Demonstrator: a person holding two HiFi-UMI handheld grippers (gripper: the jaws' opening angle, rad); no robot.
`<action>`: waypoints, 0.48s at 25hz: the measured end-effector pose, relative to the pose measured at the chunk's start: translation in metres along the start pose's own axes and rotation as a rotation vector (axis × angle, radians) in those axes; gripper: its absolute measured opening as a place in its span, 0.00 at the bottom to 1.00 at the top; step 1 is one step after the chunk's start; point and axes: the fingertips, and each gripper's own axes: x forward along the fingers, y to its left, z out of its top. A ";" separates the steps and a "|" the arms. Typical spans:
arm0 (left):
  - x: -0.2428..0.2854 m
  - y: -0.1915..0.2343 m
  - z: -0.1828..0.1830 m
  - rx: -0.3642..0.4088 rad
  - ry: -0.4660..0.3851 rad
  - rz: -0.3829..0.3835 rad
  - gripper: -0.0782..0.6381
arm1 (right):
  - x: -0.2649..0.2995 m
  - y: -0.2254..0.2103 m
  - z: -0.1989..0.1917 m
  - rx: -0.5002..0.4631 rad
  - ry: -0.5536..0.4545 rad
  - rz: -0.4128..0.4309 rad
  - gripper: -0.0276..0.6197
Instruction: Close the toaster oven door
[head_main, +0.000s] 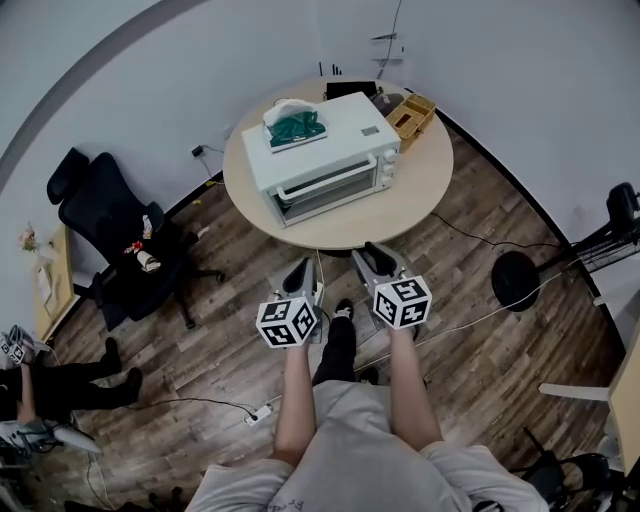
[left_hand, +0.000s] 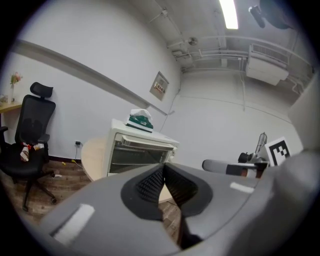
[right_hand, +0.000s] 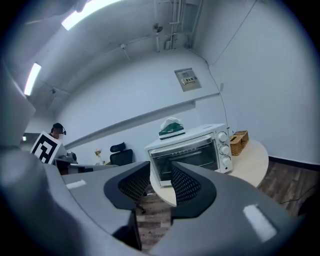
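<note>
A white toaster oven stands on a round wooden table, its glass door upright against the front, handle at the top. The oven also shows in the left gripper view and the right gripper view. Both grippers hang side by side short of the table's near edge, well away from the oven. My left gripper is shut, its pads meeting at the tips with nothing between. My right gripper is open, with a clear gap and nothing held.
A green and white tissue pack lies on the oven's top. A wicker basket sits at the table's far right. A black office chair stands left, and a seated person is at far left. Cables and a power strip lie on the wooden floor.
</note>
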 end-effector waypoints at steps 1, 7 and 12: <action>-0.005 -0.003 -0.004 0.012 0.008 -0.001 0.19 | -0.006 0.002 -0.002 -0.013 0.004 -0.002 0.22; -0.035 -0.009 -0.016 0.048 0.015 0.021 0.19 | -0.034 0.009 -0.013 -0.093 0.040 -0.029 0.22; -0.055 -0.007 -0.019 0.055 0.008 0.046 0.19 | -0.049 0.012 -0.018 -0.110 0.049 -0.046 0.22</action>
